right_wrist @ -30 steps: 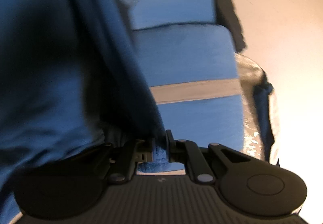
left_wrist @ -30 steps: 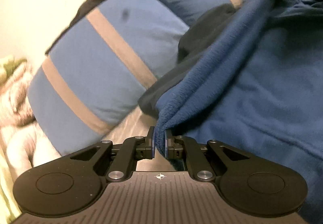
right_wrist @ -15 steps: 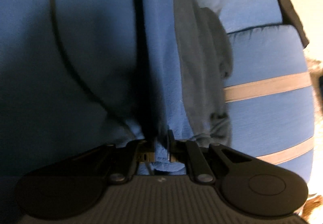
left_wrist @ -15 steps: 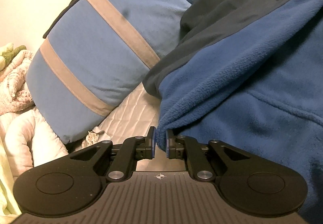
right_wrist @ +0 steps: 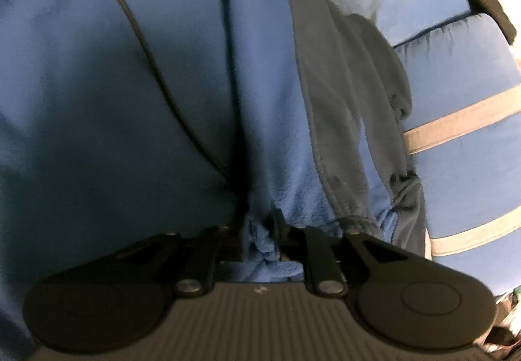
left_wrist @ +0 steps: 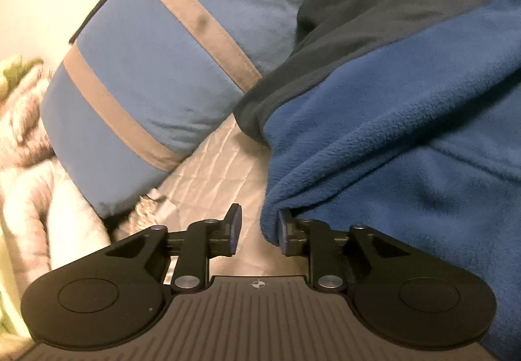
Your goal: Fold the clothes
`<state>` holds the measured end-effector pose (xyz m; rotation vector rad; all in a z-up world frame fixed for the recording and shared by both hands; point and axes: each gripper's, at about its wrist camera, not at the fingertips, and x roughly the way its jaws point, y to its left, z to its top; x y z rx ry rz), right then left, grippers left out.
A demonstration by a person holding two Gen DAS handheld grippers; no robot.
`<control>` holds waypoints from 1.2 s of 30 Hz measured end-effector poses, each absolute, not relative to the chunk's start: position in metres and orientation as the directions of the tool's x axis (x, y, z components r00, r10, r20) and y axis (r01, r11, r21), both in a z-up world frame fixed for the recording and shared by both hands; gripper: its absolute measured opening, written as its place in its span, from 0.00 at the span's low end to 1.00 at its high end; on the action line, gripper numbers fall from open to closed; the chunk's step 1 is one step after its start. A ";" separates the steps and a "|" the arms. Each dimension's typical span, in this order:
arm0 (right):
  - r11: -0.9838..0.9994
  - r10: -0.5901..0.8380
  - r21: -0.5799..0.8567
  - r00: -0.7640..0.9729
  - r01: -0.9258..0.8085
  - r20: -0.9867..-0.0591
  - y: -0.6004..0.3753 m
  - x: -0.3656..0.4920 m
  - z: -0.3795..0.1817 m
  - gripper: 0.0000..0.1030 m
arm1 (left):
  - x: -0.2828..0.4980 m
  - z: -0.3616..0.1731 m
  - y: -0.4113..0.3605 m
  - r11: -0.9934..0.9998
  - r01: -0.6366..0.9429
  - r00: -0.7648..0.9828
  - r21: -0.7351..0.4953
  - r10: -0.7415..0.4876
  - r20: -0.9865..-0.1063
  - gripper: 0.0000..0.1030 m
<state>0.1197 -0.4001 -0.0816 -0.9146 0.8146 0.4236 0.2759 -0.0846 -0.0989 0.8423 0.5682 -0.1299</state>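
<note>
**A:** ok left wrist cam first. The left gripper is low in the middle of the view and its jaws are spreading apart right now. There's a clear gap with pale quilted bedding showing through it. The hem of the blue fleece sits against the inner face of the right-hand finger, but the left-hand pad is well off it, so nothing is pinched.

**B:** where's the garment overall in that view?

**A:** It fills the whole right half, draped down to the gripper. A dark grey panel runs along its upper edge. Behind and to the left is a blue pillow with tan stripes, and at the far left there's some fluffy beige blanket stuff, pretty blurry.

**B:** and the right wrist cam?

**A:** Darker and softer. The right gripper has its jaws opening too. A bunched bit of the fleece is sitting between them, lighter blue and crumpled. The left-hand finger is lost in shadow, so I can't tell for sure if the pads are touching cloth, but it looks loose rather than squeezed.

**B:** anything else?

**A:** The fleece covers the left and centre, with a thin dark cord running diagonally across it. The grey panel hangs down just right of centre, and the same striped pillows are along the right edge.
</note>
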 end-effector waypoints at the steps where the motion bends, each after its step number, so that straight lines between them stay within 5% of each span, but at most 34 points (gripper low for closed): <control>1: 0.580 0.000 -0.523 0.643 -0.624 -0.766 -0.402 0.118 -0.079 0.54 | 0.276 -0.096 -0.082 0.692 0.321 0.841 0.647 0.106 -0.530 0.35; 2: 0.610 0.015 -0.506 0.648 -0.609 -0.762 -0.406 0.117 -0.073 0.72 | 0.277 -0.092 -0.078 0.716 0.307 0.841 0.627 0.103 -0.531 0.40; 4: 0.675 0.059 -0.447 0.647 -0.587 -0.760 -0.417 0.114 -0.060 0.84 | 0.276 -0.083 -0.070 0.756 0.291 0.840 0.587 0.091 -0.534 0.53; 9: 0.785 0.151 -0.290 0.622 -0.548 -0.768 -0.453 0.100 -0.025 0.89 | 0.266 -0.059 -0.049 0.800 0.303 0.838 0.518 0.035 -0.545 0.69; 17: 0.914 0.259 -0.025 0.632 -0.404 -0.730 -0.528 0.091 0.057 0.97 | 0.258 0.008 0.000 0.858 0.278 0.852 0.431 -0.014 -0.523 0.70; 24: 0.948 0.205 -0.053 0.725 -0.315 -0.657 -0.549 0.092 0.092 1.00 | 0.259 0.018 0.020 0.923 0.243 0.835 0.297 -0.043 -0.549 0.76; 36: 0.926 0.279 -0.045 0.761 -0.374 -0.586 -0.485 0.144 0.093 1.00 | 0.289 -0.036 0.029 0.966 0.193 0.710 -0.173 -0.259 -0.655 0.76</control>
